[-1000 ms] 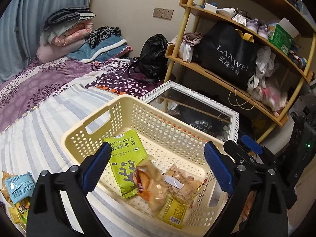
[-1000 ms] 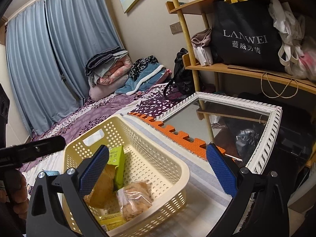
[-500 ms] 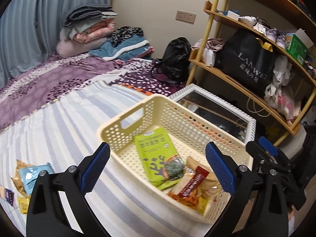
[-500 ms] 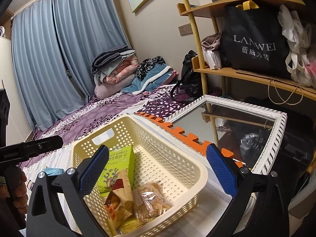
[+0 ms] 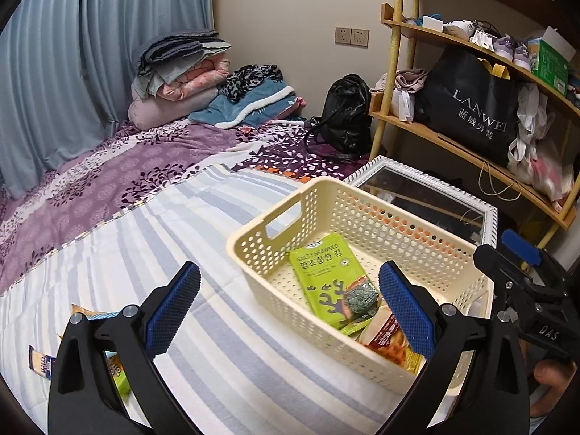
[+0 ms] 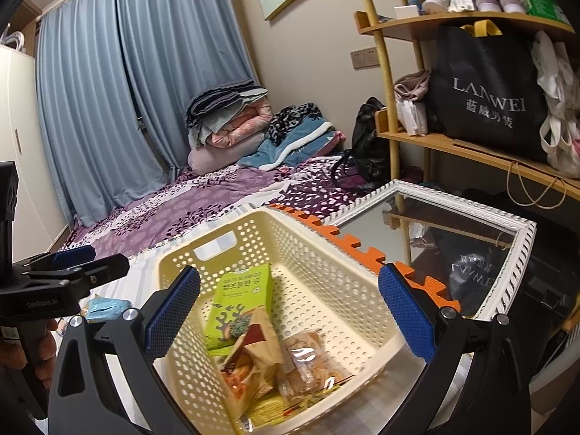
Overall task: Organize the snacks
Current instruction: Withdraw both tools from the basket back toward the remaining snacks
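The left gripper (image 5: 290, 304) tilts down over the striped sheet just beside the cream basket (image 5: 322, 195), jaws spread wide with nothing between them; they have just been opening; the right gripper (image 6: 288, 306) hangs above the basket, jaws apart and empty. In the basket lie the green seaweed packet (image 5: 326, 272) and other snacks; since a second ago a red-and-tan packet (image 6: 250, 355) has landed in the basket, and the left gripper has drawn off to the basket's side.
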The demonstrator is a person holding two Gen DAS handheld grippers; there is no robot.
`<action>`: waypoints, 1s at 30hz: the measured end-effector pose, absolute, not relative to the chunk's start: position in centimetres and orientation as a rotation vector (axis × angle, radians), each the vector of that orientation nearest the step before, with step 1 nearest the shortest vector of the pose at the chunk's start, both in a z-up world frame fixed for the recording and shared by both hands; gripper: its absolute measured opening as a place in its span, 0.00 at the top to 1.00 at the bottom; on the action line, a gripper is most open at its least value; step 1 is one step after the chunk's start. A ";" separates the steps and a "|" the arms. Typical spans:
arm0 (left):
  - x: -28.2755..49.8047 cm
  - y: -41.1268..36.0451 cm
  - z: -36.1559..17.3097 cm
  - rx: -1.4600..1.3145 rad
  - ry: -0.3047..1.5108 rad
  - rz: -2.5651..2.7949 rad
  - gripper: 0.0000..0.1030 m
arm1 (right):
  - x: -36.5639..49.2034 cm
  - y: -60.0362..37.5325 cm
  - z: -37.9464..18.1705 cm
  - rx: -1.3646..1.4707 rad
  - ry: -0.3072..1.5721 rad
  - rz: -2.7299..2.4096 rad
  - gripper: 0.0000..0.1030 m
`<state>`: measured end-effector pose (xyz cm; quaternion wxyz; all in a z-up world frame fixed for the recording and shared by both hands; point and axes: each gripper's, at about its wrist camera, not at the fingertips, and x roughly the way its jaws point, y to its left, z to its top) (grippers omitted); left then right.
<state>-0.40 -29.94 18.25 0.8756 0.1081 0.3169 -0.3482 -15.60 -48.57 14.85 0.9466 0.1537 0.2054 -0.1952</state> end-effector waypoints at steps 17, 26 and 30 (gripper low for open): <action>-0.1 -24.5 18.3 0.182 0.654 -0.656 0.03 | -13.1 -42.9 15.9 0.229 0.452 -0.286 0.05; 0.6 -20.8 17.7 0.137 0.675 -0.604 0.03 | -11.4 -39.8 15.9 0.190 0.483 -0.215 0.05; 1.1 -18.4 17.2 0.107 0.688 -0.565 0.03 | -10.4 -38.2 15.6 0.175 0.504 -0.177 0.05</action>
